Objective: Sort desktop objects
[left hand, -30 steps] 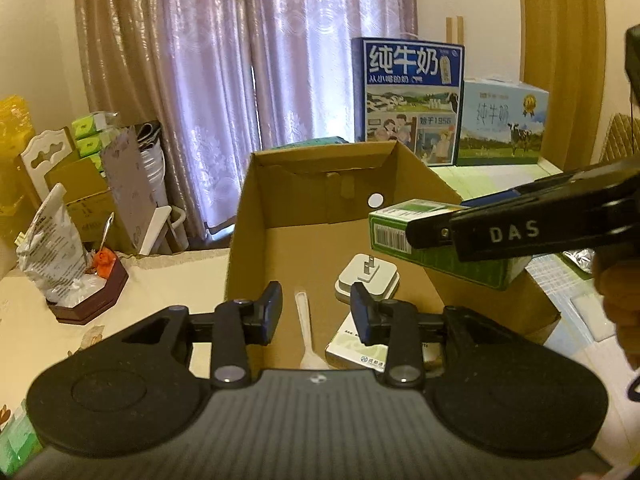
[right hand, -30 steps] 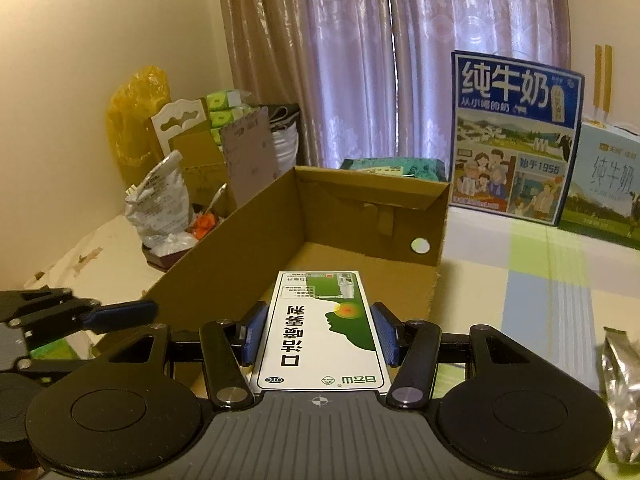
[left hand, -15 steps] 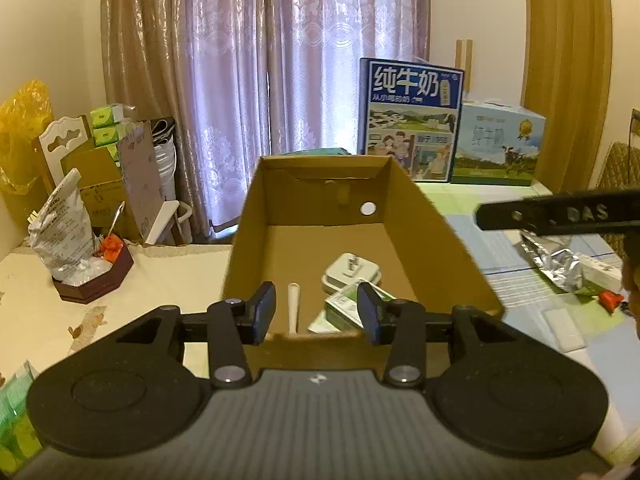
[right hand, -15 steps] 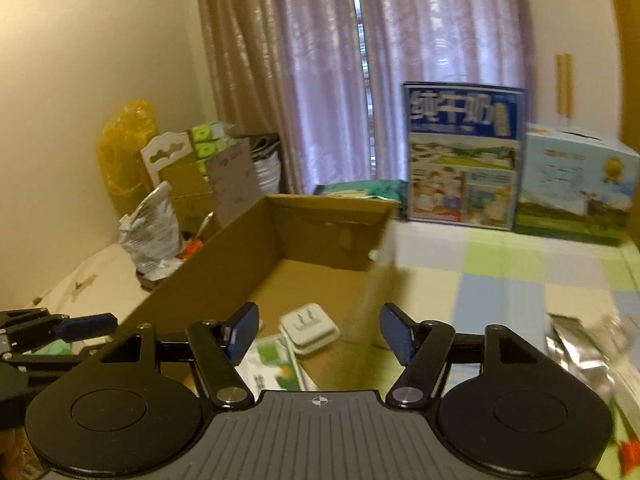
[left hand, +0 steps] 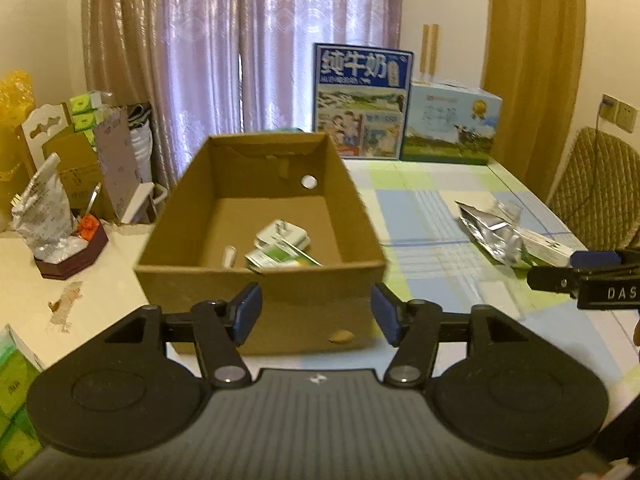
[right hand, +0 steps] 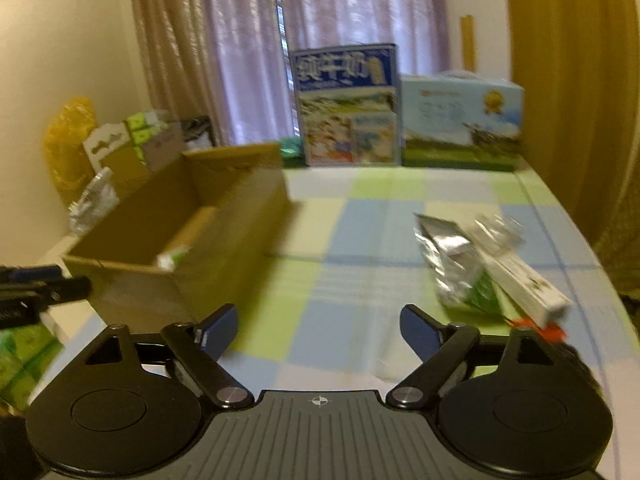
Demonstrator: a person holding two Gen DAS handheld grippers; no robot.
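An open cardboard box stands on the table. Inside lie a white plug adapter, a green-and-white medicine box and a white spoon handle. My left gripper hangs open just in front of the box's near wall, holding nothing. My right gripper is open and empty over the checked tablecloth, right of the box. Ahead of it to the right lie a silver foil pouch, a long white box and a small red thing.
Two milk cartons stand at the table's far edge before the curtains. A dark tray with a foil bag sits left of the box. Green packs lie near left. A wicker chair is at right.
The right gripper let the green-and-white medicine box go into the cardboard box, then swung right toward the foil pouch. The left gripper drew back from the box and opened wider.
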